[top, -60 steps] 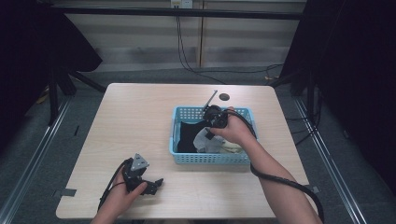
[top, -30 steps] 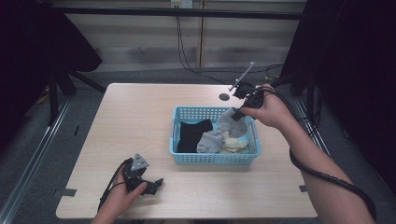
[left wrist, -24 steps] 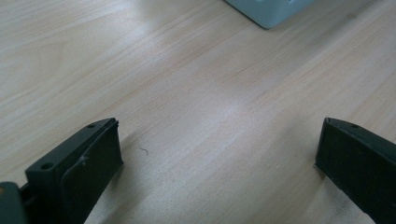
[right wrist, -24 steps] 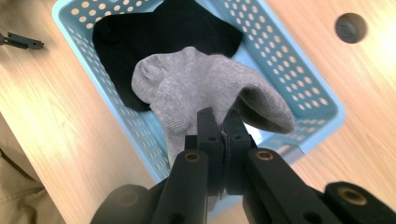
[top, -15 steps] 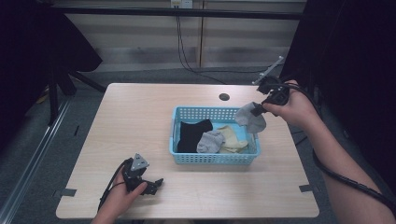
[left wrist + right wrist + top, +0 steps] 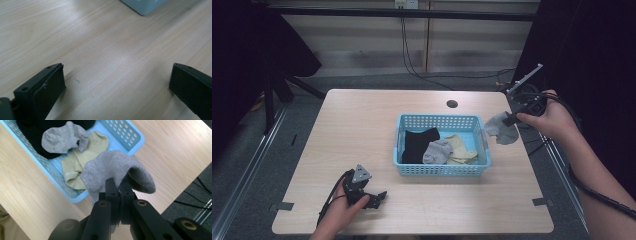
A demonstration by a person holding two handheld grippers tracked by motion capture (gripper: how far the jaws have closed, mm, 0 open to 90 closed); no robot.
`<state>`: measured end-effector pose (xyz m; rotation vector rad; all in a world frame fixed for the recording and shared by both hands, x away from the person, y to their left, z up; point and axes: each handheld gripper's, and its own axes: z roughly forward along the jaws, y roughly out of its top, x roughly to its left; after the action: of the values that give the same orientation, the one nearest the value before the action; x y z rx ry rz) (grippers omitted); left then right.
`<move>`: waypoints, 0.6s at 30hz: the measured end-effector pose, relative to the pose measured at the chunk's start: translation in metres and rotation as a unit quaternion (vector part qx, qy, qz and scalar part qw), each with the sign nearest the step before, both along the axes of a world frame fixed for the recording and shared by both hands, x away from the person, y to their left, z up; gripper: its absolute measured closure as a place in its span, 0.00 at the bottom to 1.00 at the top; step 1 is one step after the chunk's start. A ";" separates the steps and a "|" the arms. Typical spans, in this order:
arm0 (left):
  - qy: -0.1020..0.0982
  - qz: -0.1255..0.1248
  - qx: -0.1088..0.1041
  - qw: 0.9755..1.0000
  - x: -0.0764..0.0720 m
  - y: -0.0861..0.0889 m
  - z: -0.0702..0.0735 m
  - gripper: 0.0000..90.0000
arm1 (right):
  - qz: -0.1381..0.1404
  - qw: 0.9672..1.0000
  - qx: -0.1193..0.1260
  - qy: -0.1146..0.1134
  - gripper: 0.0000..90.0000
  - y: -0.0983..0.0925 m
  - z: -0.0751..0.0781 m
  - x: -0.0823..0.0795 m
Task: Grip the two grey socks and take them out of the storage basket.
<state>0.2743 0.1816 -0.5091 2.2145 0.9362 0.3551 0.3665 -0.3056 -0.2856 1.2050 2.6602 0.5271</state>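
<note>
A grey sock hangs in the air just right of the blue basket, over the table's right side. My right gripper is shut on it, pinching the fabric between its jaws. The basket holds a black sock, another grey sock and a pale yellow sock. My left gripper rests on the table near the front left, open, with bare wood between its jaws.
A round hole sits in the tabletop behind the basket. The table's right edge lies close below the held sock, with dark floor and cables beyond. A basket corner shows ahead of the left gripper.
My right gripper lifted the grey sock out of the basket and carried it rightward, past the basket's right rim. The left gripper has stayed where it was.
</note>
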 end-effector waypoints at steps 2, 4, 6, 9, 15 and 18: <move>0.000 0.000 0.000 1.000 0.000 0.000 0.000 0.00 | 0.001 1.000 -0.001 -0.003 0.98 -0.003 -0.002 0.000; -0.001 -0.001 0.001 1.000 0.000 0.000 0.000 0.00 | -0.011 1.000 -0.005 0.002 0.98 -0.012 -0.009 0.000; -0.001 -0.001 0.001 1.000 0.000 0.000 0.000 0.00 | -0.015 1.000 -0.008 0.006 0.98 -0.018 -0.015 -0.001; 0.000 0.000 0.000 1.000 0.000 0.000 0.000 0.00 | -0.024 1.000 -0.007 0.009 0.98 -0.024 -0.026 -0.001; -0.002 0.001 -0.002 1.000 0.000 0.000 0.000 0.00 | -0.028 0.999 0.002 0.025 0.98 -0.029 -0.054 0.000; -0.002 0.001 -0.002 1.000 0.000 0.000 0.000 0.00 | -0.031 0.999 -0.005 0.034 0.98 -0.029 -0.067 0.001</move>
<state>0.2743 0.1814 -0.5095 2.2088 0.9368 0.3595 0.3672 -0.3346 -0.3528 1.3214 2.6664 0.4723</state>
